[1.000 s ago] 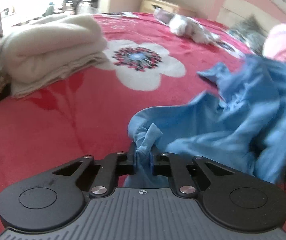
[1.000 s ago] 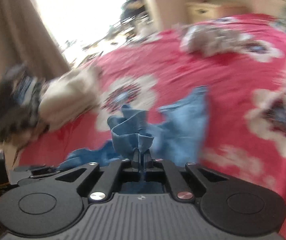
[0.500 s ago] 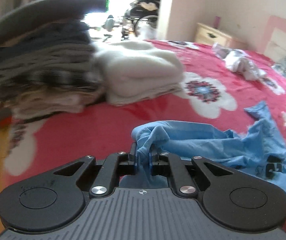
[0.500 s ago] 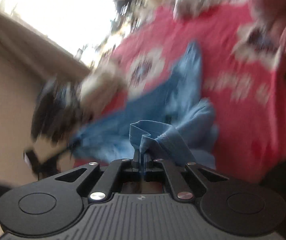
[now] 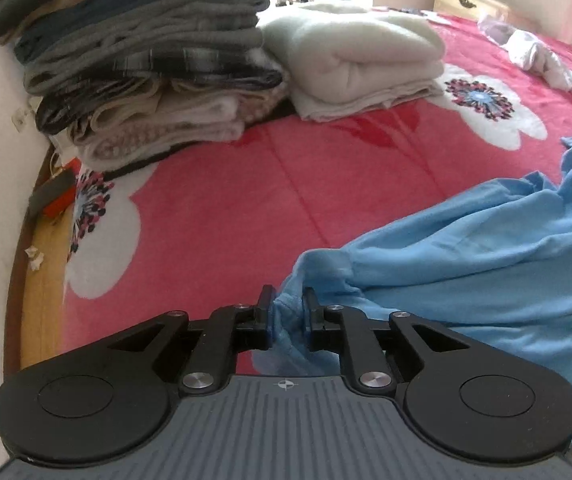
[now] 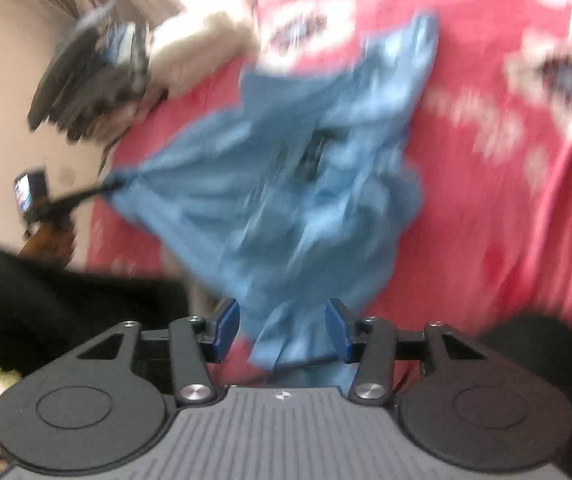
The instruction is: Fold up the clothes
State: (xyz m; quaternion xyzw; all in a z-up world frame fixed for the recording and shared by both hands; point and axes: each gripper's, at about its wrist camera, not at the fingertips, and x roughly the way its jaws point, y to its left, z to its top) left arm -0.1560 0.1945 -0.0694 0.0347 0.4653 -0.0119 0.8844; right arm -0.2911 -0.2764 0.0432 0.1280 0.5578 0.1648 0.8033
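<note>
Left wrist view, left to right. Far left of our left gripper (image 5: pixel 288 312): wooden bed edge (image 5: pixel 31 300) with a dark and orange object (image 5: pixel 55 200) lying on it, what it is we can't tell. Ahead and left: tall stack of folded clothes (image 5: pixel 153 60), greys, plaid and beige. Just right of it, touching it, a folded cream blanket (image 5: pixel 358 56). Both sit on the red floral bedspread (image 5: pixel 245 200). Far ahead on the right: a crumpled pale garment (image 5: pixel 538 54) and a wooden nightstand (image 5: pixel 470 0).

Left gripper: jaws opening, but a bunched corner of the light blue T-shirt (image 5: pixel 466 264) fills the gap and both pads touch it, so we read it as gripped. The rest of the shirt spreads to the right of the gripper, wrinkled, lying on the bedspread.

Right wrist view is heavily motion-blurred. Far left of our right gripper (image 6: pixel 281 326): the other gripper (image 6: pixel 49 208), pinching the shirt's far left corner (image 6: pixel 121 184). Behind it the clothes stack (image 6: pixel 93 80). Lower left: a dark sleeve or trouser fabric (image 6: pixel 65 304), can't tell which.

Right gripper: jaws opening, blue pads (image 6: pixel 227 330) standing clear of the cloth. A fold of the blue T-shirt (image 6: pixel 286 200) sits between them with gaps on both sides, so released. The shirt stretches ahead of the gripper and leftward, over the bedspread (image 6: pixel 486 200).
</note>
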